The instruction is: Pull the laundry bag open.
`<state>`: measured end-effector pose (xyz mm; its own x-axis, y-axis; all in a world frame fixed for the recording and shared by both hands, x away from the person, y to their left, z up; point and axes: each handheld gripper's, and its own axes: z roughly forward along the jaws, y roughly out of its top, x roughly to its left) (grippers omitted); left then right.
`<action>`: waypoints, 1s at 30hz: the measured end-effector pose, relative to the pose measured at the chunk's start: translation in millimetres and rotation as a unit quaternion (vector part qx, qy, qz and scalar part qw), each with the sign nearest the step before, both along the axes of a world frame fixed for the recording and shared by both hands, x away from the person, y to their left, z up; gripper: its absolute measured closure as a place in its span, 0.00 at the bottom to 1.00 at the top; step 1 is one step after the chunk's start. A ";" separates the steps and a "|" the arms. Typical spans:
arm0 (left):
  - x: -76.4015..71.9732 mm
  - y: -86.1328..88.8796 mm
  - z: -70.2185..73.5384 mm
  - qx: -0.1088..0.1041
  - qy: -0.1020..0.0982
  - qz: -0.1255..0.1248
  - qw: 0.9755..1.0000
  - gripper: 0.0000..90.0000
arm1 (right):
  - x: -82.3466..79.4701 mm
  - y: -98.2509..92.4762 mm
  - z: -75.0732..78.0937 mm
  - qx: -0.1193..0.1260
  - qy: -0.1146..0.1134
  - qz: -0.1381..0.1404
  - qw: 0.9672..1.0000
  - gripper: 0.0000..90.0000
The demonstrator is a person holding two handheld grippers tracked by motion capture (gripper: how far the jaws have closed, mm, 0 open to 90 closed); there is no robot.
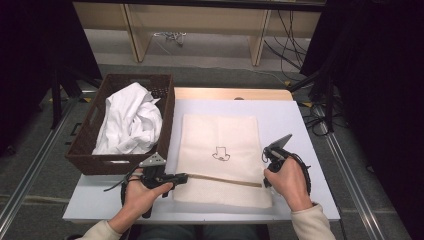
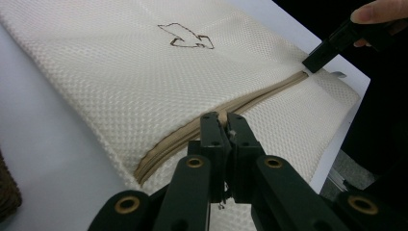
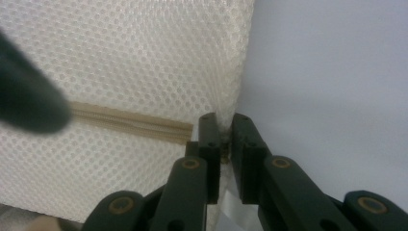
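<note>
My left tongs [image 1: 184, 176] are pinched shut on the zipper pull at the mesh bag's [image 1: 220, 135] left edge. The zipper [image 1: 225, 180] runs rightward across the tabletop [image 1: 285, 112] to my right tongs [image 1: 264, 167], clamped on the bag's right edge.

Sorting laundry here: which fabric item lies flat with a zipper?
The cream mesh bag on the table; the white cloth sits crumpled in the basket.

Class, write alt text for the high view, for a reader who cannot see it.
A person's two tools pinch a cream mesh laundry bag at either end of its zipper, flat on a white table. A brown basket of white cloth sits left.
</note>
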<state>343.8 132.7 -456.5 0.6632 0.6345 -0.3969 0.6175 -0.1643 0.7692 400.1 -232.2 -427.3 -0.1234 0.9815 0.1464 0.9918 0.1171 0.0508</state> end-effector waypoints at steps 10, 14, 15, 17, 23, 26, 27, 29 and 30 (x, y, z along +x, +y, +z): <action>-1.1 9.6 -1.3 -0.001 0.004 0.013 1.000 0.97 | 0.2 0.9 -0.4 0.002 0.004 -0.002 1.000 0.94; -1.0 14.7 -1.2 0.003 0.003 0.016 1.000 0.97 | 1.6 -4.3 -4.6 0.001 -0.022 0.037 0.999 0.94; -1.1 15.4 -1.8 0.002 0.002 0.017 1.000 0.96 | 2.1 -5.6 -3.7 -0.001 -0.014 0.048 0.999 0.94; -1.5 16.9 -2.1 0.005 0.006 0.020 1.000 0.97 | 2.3 -6.0 -4.3 -0.001 -0.019 0.052 0.998 0.94; -1.9 21.9 -4.5 0.001 0.007 0.024 1.000 0.97 | 2.6 -6.1 -4.9 -0.002 -0.013 0.051 0.999 0.94; -1.8 23.6 -6.1 0.004 0.008 0.027 1.000 0.97 | 1.9 -0.7 -2.3 0.001 0.007 0.016 1.000 0.94; -1.8 23.8 -5.9 0.003 0.009 0.029 1.000 0.97 | 2.2 -2.2 -3.2 -0.002 0.002 0.026 1.000 0.94; -1.5 25.2 -6.4 0.004 0.008 0.028 1.000 0.97 | 2.2 -2.8 -3.4 0.001 0.001 0.031 1.000 0.94; -1.5 25.6 -6.4 0.002 0.008 0.030 1.000 0.96 | 2.1 -2.4 -3.3 0.003 0.000 0.027 1.000 0.94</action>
<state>342.4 158.3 -462.9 0.6175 0.6751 -0.4037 0.6383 -0.1302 0.7587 402.2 -234.6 -430.6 -0.1770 0.9725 0.1515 0.9839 0.1712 0.0507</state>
